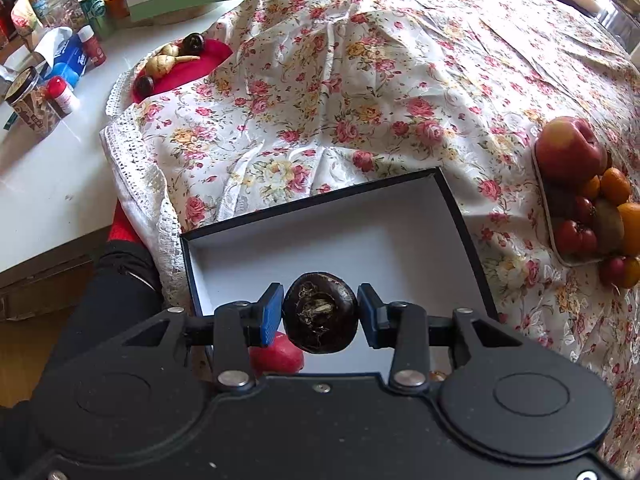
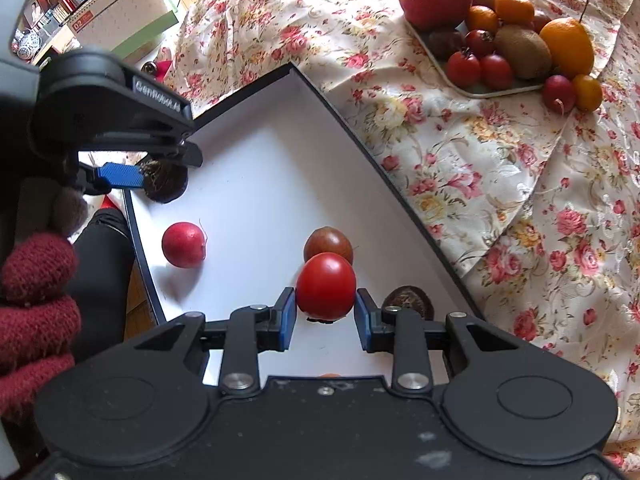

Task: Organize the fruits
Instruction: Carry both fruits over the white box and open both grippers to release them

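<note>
Blue pads of the left gripper (image 1: pixel 320 314) pinch a dark chestnut (image 1: pixel 320 312), jaws closed on its sides, held above the near end of the box (image 1: pixel 460 216); a radish (image 1: pixel 276 354) lies right under it. Set it down clear of the radish before letting go.

Right wrist view: right gripper (image 2: pixel 325 314) has its jaws tight on a tomato (image 2: pixel 326 285) w/ a brownish fruit (image 2: pixel 328 242) just behind. Lower to the box floor in open white space, then open slowly so it doesn't roll. Tray (image 2: pixel 480 91) still full.
</note>
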Demonstrator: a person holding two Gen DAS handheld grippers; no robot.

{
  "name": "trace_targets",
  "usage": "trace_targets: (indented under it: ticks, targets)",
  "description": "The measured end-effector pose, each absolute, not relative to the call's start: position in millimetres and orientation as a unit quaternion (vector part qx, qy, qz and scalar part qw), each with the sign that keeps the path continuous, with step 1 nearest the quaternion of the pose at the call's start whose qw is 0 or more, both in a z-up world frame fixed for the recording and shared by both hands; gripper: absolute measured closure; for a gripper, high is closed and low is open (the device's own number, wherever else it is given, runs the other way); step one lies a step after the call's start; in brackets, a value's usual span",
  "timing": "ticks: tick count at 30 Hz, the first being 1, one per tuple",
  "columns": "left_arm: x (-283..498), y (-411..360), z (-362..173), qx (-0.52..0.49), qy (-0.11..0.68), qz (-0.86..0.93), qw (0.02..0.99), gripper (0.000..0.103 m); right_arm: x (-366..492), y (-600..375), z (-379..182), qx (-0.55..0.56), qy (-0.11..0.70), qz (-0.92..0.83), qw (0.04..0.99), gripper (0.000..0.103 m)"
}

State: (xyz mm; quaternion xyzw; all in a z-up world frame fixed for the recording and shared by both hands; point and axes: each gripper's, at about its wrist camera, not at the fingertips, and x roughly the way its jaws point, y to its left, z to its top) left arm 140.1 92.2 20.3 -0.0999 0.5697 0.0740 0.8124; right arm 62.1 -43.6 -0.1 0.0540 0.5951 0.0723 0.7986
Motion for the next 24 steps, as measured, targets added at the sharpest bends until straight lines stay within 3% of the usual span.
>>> trace_targets:
  ticks: [24]
  targets:
    - [134, 95, 19, -0.102, 0.582, 0.077, 0.803, 0.055, 63, -36, -11, 0.049, 0.591, 0.071, 0.802, 0.068]
